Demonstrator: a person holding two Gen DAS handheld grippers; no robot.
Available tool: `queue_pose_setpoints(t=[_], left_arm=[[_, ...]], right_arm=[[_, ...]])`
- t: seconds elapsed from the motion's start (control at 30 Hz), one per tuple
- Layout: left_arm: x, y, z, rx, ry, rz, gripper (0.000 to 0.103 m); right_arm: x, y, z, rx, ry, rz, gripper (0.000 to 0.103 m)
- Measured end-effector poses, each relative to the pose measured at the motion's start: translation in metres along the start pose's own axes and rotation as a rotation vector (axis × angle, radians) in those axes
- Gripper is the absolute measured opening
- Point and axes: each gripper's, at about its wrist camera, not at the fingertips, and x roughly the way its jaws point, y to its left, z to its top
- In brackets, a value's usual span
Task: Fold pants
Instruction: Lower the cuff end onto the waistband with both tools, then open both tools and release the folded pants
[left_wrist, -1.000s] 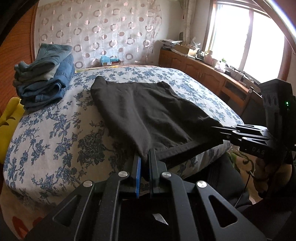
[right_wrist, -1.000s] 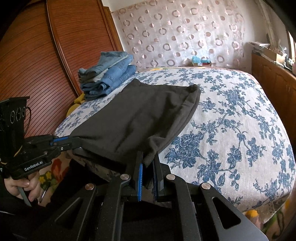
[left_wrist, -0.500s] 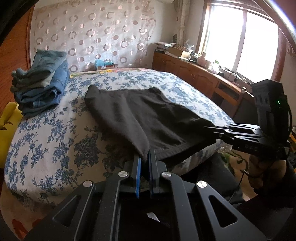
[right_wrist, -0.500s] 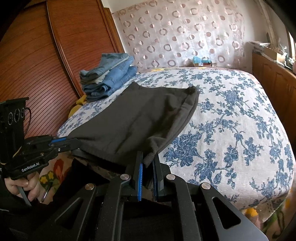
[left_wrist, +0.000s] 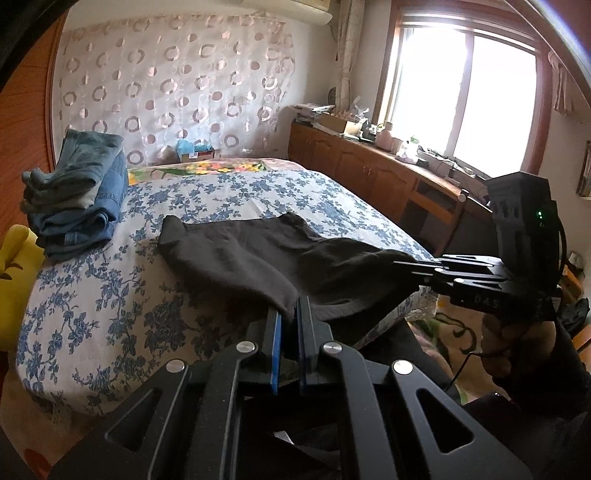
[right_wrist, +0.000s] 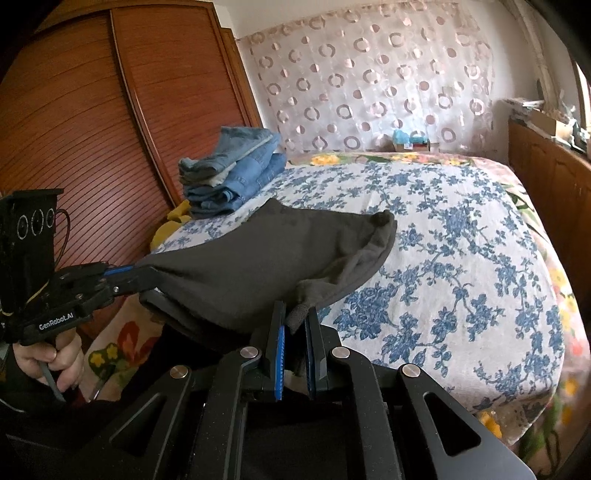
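A: Where are the pants (left_wrist: 258, 258)?

B: The far part lies on the bed (left_wrist: 92, 295); the near edge is lifted off it.

A: And the grippers?

B: The left gripper (left_wrist: 290, 317) is clamped on one near corner, the right gripper (right_wrist: 295, 321) on the other. Folded jeans (right_wrist: 236, 177) sit well apart.

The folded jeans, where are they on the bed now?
The jeans are stacked at the bed's far left corner in the left wrist view, beside the wooden wardrobe and beyond the black pants.
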Motion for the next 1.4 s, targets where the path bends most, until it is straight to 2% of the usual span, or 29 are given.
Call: queue_pose_setpoints(t=[0.2,0.33,0.5,0.7,0.8,0.93,1.1,1.17,1.2,1.27,1.3,1.33,1.4], left_arm=[[0.007,0.009,0.014,-0.011,-0.008,0.015,0.007],[0.012,0.019,0.035,-0.019,-0.045,0.031,0.007],[0.029,0.031,0.059,-0.027,-0.075,0.041,0.007],[0.057,0.048,0.082,-0.034,-0.07,0.083,0.007],[0.07,0.053,0.082,-0.046,-0.034,0.08,0.007],[0.079,0.057,0.072,-0.052,-0.015,0.097,0.007],[0.09,0.06,0.07,-0.049,0.001,0.14,0.009],[0.09,0.063,0.069,-0.062,0.005,0.137,0.015],[0.089,0.065,0.067,-0.071,0.003,0.137,0.021],[0.086,0.068,0.064,-0.076,-0.002,0.135,0.038],[0.085,0.069,0.063,-0.082,-0.009,0.126,0.052],[0.084,0.071,0.061,-0.09,-0.014,0.111,0.058],[0.083,0.075,0.059,-0.105,-0.008,0.106,0.061]], right_arm=[[0.007,-0.007,0.015,0.001,-0.019,-0.005,0.009],[0.017,-0.012,0.034,0.003,-0.051,-0.01,0.009],[0.042,-0.016,0.053,0.001,-0.071,-0.034,0.009],[0.077,-0.025,0.079,0.028,-0.078,-0.057,0.009],[0.098,-0.032,0.089,0.039,-0.058,-0.079,0.009],[0.12,-0.031,0.086,0.033,-0.018,-0.102,0.009],[0.14,-0.032,0.09,0.042,0.003,-0.12,0.009],[0.145,-0.034,0.092,0.043,0.012,-0.125,0.009],[0.147,-0.035,0.093,0.042,0.017,-0.126,0.014],[0.147,-0.036,0.093,0.032,0.026,-0.14,0.017],[0.146,-0.036,0.093,0.025,0.02,-0.149,0.023],[0.144,-0.035,0.093,0.015,0.015,-0.156,0.026],[0.14,-0.036,0.095,-0.001,0.01,-0.16,0.033]])
